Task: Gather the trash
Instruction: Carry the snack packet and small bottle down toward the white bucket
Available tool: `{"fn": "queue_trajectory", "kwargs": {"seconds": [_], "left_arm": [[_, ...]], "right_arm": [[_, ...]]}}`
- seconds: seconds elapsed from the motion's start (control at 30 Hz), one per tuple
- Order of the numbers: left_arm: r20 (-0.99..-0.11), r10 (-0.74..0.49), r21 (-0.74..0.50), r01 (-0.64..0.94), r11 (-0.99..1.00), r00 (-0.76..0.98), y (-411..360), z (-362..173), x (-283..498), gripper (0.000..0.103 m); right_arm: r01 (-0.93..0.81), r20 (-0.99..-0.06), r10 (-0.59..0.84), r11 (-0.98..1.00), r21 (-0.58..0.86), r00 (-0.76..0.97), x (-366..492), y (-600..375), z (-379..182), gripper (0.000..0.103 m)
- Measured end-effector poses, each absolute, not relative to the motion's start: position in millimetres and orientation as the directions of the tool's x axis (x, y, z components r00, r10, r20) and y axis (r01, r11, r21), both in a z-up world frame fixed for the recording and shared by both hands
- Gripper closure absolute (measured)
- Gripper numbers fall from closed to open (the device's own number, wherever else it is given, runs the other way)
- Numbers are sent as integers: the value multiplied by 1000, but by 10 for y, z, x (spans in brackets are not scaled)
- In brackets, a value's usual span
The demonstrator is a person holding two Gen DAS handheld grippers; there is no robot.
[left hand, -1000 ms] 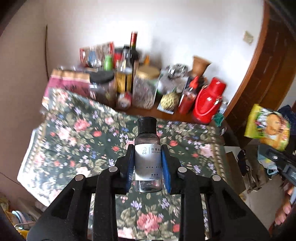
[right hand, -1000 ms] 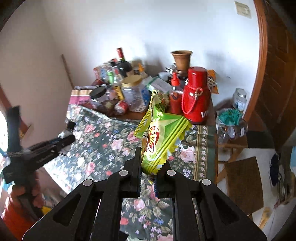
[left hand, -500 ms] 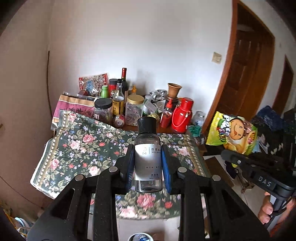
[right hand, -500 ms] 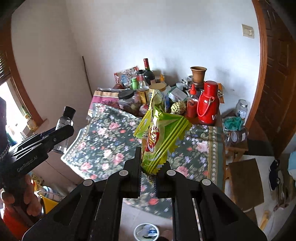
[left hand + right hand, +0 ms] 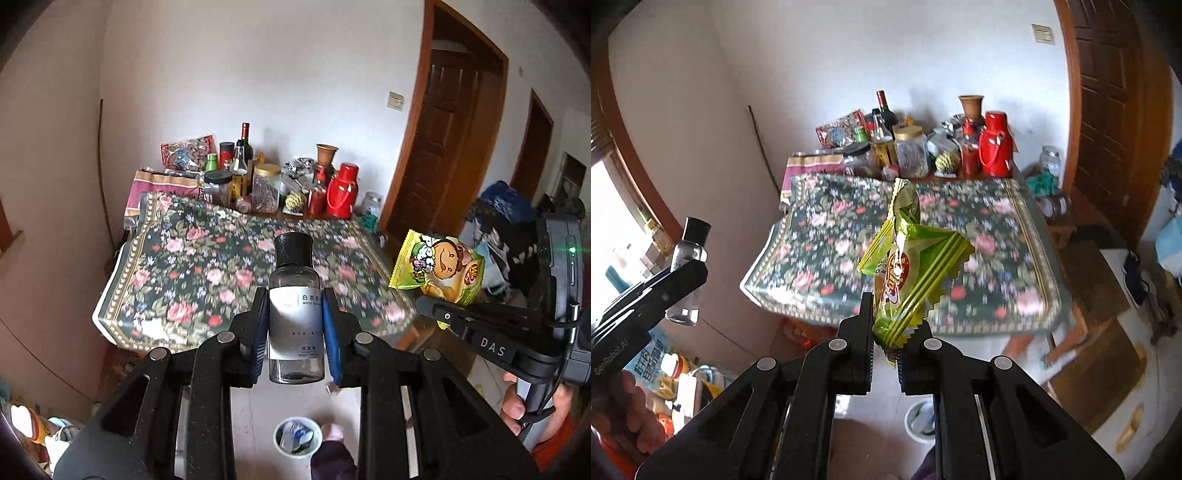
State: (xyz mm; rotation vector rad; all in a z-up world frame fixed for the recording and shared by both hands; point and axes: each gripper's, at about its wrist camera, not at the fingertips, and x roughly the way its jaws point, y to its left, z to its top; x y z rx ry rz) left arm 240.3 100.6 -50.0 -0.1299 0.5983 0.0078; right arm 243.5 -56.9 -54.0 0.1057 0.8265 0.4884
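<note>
Above the small bin (image 5: 296, 437), left tongs (image 5: 295, 325) clamp a clear bottle (image 5: 294, 314); right tongs (image 5: 886, 347) clamp a green snack bag (image 5: 908, 273).

Daylight fills the room, soft and even on the white wall. In my right view a window (image 5: 613, 206) at the left edge is blown out to glare. The floral tablecloth (image 5: 960, 229) smears with motion blur in both views, while my 2 claws stay sharp. Fisheye bends the door frame (image 5: 410, 147), and the corners fall dark.
</note>
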Motion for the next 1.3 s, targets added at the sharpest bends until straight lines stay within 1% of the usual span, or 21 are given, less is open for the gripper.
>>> {"fn": "queue_trajectory", "kwargs": {"seconds": [0.1, 0.2, 0.37, 0.57, 0.63, 0.77, 0.97, 1.07, 1.27, 1.3], "left_arm": [[-579, -70, -148, -20, 989, 812, 1005, -563, 2227, 76], [-600, -85, -150, -7, 989, 796, 967, -630, 2144, 76], [-635, -107, -168, -2, 986, 765, 875, -790, 2127, 76], [-693, -112, -178, -19, 984, 712, 756, -1157, 2296, 76], [-716, -116, -187, -29, 982, 688, 724, -1332, 2393, 76], [-760, -111, -191, -56, 980, 640, 637, -1806, 2580, 76], [-827, -102, -200, -120, 972, 553, 577, -2647, 2772, 76], [-863, -95, -197, -156, 968, 497, 578, -3153, 2856, 76], [-898, -82, -189, -209, 959, 433, 645, -4021, 2953, 76], [-902, -78, -185, -216, 959, 424, 657, -4147, 2963, 76]], "right_arm": [[-351, -697, 438, 895, 277, 567, 2206, -571, -576, 94], [-330, -712, 426, 901, 281, 558, 2053, -597, -609, 94], [-313, -735, 418, 905, 288, 533, 2007, -646, -740, 94], [-308, -769, 417, 904, 297, 484, 2051, -756, -1120, 94], [-306, -795, 405, 907, 288, 452, 2099, -788, -1322, 94], [-321, -834, 381, 910, 262, 399, 2200, -838, -1693, 94], [-323, -887, 361, 909, 265, 288, 2375, -895, -2471, 94], [-318, -905, 365, 903, 289, 217, 2449, -854, -2950, 94], [-321, -927, 356, 897, 304, 118, 2552, -725, -3882, 94], [-319, -930, 354, 896, 308, 95, 2565, -707, -4104, 94]]}}
